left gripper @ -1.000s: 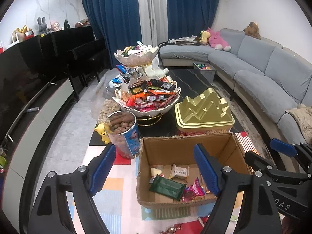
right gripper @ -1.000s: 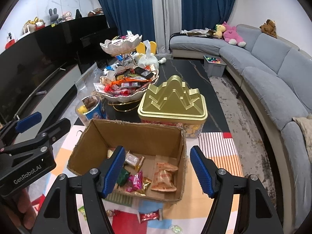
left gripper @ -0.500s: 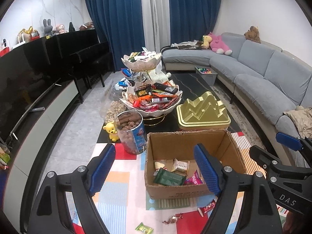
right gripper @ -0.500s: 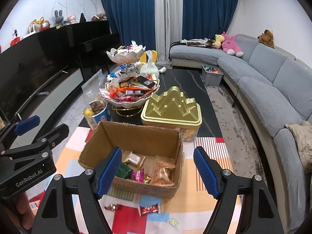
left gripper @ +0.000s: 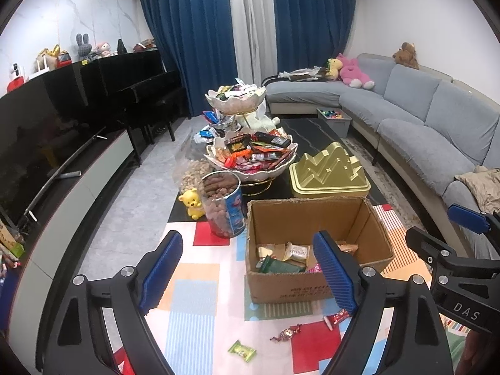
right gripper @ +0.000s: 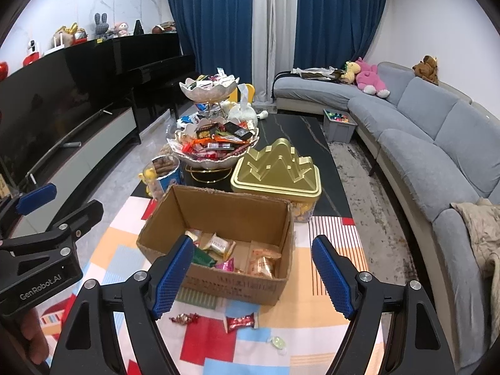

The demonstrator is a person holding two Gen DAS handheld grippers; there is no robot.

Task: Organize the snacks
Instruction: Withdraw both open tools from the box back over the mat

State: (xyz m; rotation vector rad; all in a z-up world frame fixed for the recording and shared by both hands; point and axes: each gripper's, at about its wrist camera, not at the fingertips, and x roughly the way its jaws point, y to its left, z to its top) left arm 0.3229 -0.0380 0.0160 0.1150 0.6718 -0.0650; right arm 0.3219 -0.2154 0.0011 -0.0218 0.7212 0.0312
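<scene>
An open cardboard box (left gripper: 315, 284) (right gripper: 237, 284) holds several wrapped snacks on a colourful checked cloth (left gripper: 193, 297) (right gripper: 218, 340). Loose sweets lie in front of it: a green one (left gripper: 241, 350), a red-gold one (left gripper: 286, 333) (right gripper: 184, 318), a red bar (right gripper: 240, 322) and a pale one (right gripper: 277, 342). My left gripper (left gripper: 248, 273) is open and empty, above the cloth in front of the box. My right gripper (right gripper: 253, 276) is open and empty, above the box's front edge. Each gripper shows at the side of the other's view.
Behind the box stand a gold tin (left gripper: 329, 173) (right gripper: 276, 172), a two-tier snack bowl stand (left gripper: 250, 156) (right gripper: 215, 143), a can of biscuits (left gripper: 223, 207) and a yellow bear toy (left gripper: 193, 203). A grey sofa (right gripper: 431, 143) runs along the right.
Both grippers have pulled back and up from the box. The box looks smaller and the loose sweets in front of it have come into view. Both jaws stay open.
</scene>
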